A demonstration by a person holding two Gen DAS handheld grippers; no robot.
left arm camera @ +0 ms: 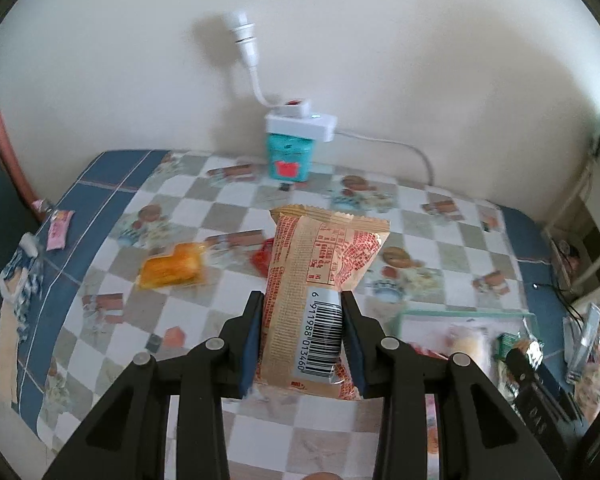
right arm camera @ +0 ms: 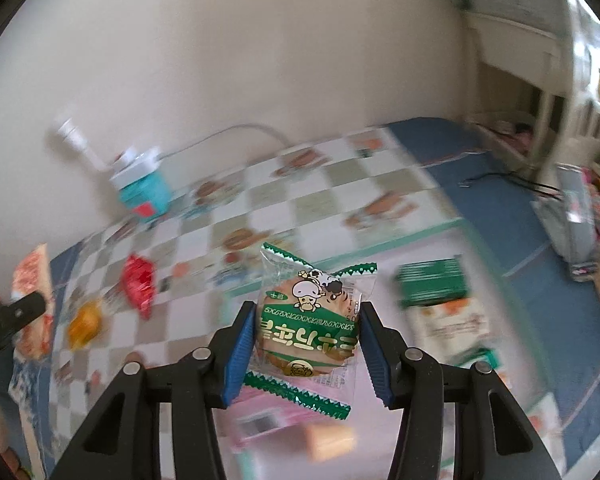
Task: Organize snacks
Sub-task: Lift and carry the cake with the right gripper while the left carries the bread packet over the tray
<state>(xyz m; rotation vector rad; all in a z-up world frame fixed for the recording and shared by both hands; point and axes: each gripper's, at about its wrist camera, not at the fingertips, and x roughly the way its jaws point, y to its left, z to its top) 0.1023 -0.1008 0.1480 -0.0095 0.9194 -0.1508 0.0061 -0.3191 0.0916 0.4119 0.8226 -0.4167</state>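
Blue pads of the left hand-held gripper (left arm camera: 302,334) press on both long sides of a tan snack packet (left arm camera: 320,292), which stands lengthwise between them with its crimped end pointing away, lifted clear of the bench (left arm camera: 440,236). The right hand-held gripper (right arm camera: 306,344) is clamped the same way on a green-and-clear biscuit packet (right arm camera: 310,320), held above a clear bin with a mint-green rim (right arm camera: 420,232).

Inside that bin several packets already lie, among them a dark green packet (right arm camera: 434,282) and a pink one (right arm camera: 268,416), so part of the sorting looks done. Both held packets seem to be on their way to the bin, though blur makes the exact spot unclear.

Out on the checked cloth, well apart from either hand-held gripper, an orange snack (left arm camera: 172,266) and a red wrapper (right arm camera: 140,280) are unsorted, and a pink packet (left arm camera: 59,229) lies near the far left edge. By my estimate the job is roughly midway.
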